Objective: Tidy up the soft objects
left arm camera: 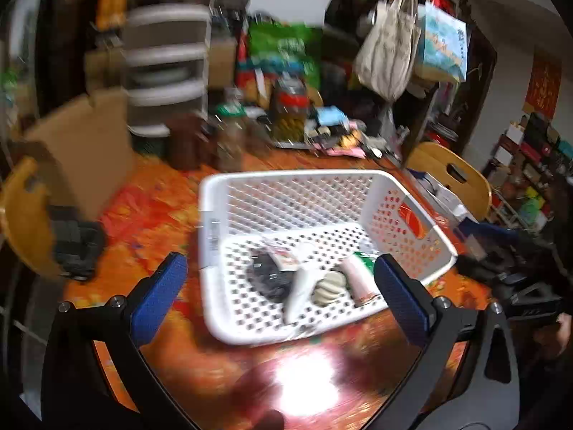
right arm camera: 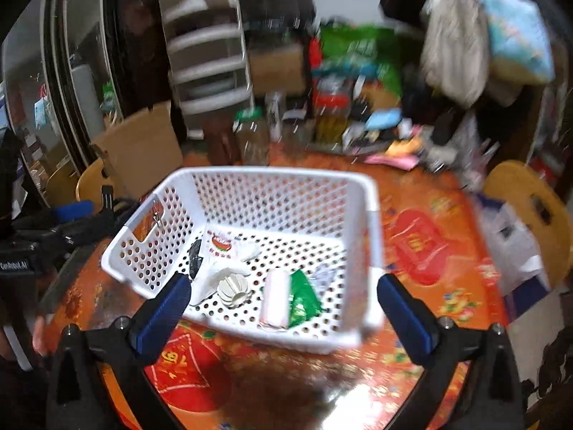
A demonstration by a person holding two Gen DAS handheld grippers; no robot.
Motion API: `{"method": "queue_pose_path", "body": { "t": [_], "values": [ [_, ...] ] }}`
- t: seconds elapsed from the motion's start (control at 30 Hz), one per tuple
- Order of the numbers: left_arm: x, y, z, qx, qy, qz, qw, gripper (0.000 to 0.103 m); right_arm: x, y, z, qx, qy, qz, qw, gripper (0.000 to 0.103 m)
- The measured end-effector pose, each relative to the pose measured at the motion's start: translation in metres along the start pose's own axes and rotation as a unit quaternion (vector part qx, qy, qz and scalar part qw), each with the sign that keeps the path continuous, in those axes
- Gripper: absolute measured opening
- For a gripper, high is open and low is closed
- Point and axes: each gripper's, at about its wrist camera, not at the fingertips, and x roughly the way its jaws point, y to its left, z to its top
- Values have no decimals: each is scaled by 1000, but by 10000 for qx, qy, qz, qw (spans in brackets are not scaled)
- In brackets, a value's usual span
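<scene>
White perforated plastic basket (right arm camera: 250, 193) sits mid-frame, already holding a cream ribbed ball (right arm camera: 233, 288), pink roll (right arm camera: 275, 300) and green packet (right arm camera: 302, 299), both grippers (left arm camera: 281, 276) (right arm camera: 283, 290) wide open, empty, so sorting looks nearly done.

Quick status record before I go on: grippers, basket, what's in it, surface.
left gripper: open, holding nothing
right gripper: open, holding nothing
basket: white perforated plastic, upright on the table
contents: dark cloth, white ribbed piece, pinkish-white roll, green packet, printed white packet
table: orange and red patterned cover
image quality: motion blur in both views
</scene>
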Motion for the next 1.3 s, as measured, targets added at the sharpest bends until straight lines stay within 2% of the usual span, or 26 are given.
{"method": "queue_pose_path", "body": {
  "t": [0.07, 0.13, 0.23, 0.5, 0.63, 0.83, 1.3],
  "values": [
    [-24, 1, -18, 113, -283, 86, 9995, 103, -21, 6, -15, -41, -259, -213, 9994, 103],
    [-39, 1, -34, 121, -314, 143, 9993, 103, -38, 16, -32, -58, -377, -364, 9986, 103],
    [-58, -2, -56, 174, -281, 192, 9993, 103, -56, 26, -53, 95, -342, -520, 9980, 103],
    [-106, -27, -102, 275, -299, 340, 9986, 103, -92, 38, -83, 224, -189, -483, 9984, 103],
    [-111, -37, -103, 287, -286, 434, 9982, 103, -103, 43, -90, 135, -227, -504, 9984, 103],
    [-99, -46, -95, 253, -151, 426, 9987, 103, -94, 38, -89, 221, -133, -483, 9985, 103],
    [-77, -37, -88, 246, -18, 548, 9982, 103, -83, 32, -87, 336, -70, -395, 9986, 103]
  ]
}}
